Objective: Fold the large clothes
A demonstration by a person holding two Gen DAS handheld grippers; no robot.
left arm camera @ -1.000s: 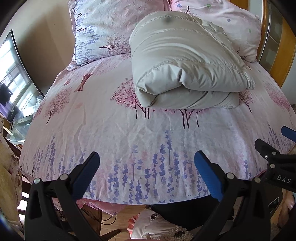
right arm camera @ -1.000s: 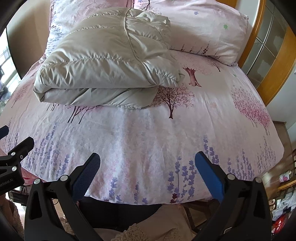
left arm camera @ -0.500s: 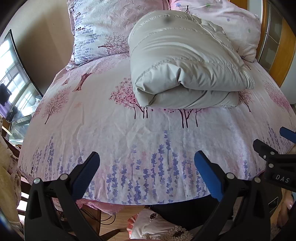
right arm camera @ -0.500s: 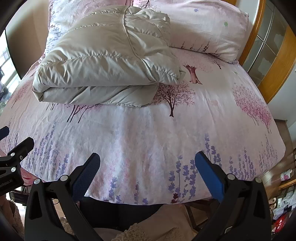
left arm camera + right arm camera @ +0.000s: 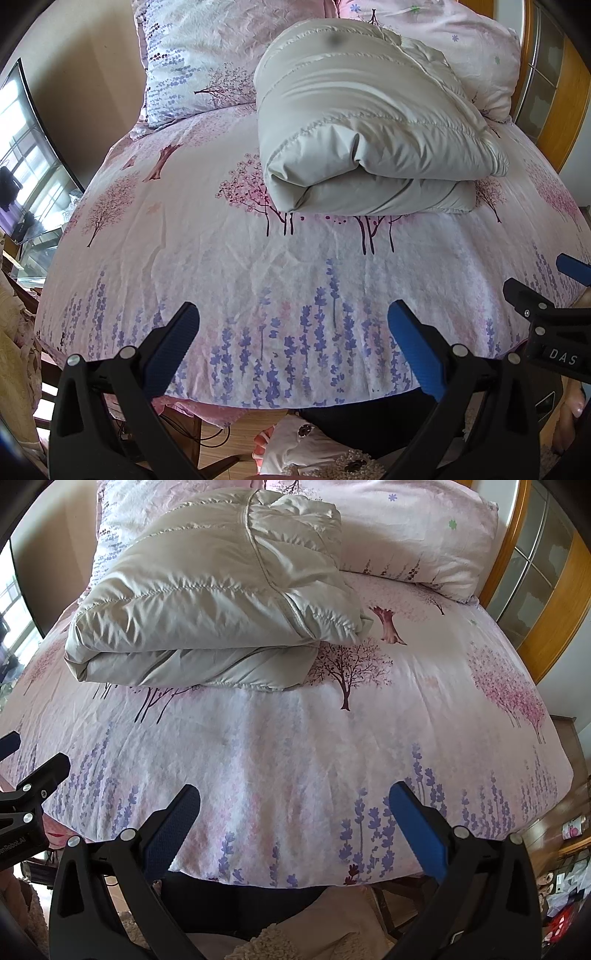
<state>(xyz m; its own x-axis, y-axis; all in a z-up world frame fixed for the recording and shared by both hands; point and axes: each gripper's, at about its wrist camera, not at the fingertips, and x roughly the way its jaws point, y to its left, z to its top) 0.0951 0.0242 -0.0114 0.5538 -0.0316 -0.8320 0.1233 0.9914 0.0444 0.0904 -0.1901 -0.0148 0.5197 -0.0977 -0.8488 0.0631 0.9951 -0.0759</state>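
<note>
Puffer jacket (image 5: 362, 125) sits folded in a thick bundle mid-bed, against the pillows (image 5: 413, 535); left gripper (image 5: 291, 325) and right gripper (image 5: 293, 805) both spread wide, empty, hovering at the bed's foot — folding looks done

Left tongs (image 5: 290, 319) & right tongs (image 5: 293, 799): black plastic arms, silver rivets, blue ribbed pads (image 5: 415, 349). White "DAS" lettering on right unit's side.

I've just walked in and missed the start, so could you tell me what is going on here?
A person holds a gripper in each hand at the foot of a bed. A pale padded jacket lies folded into a thick bundle near the pillows. The left gripper and right gripper are both open, empty and apart from the jacket.
</note>
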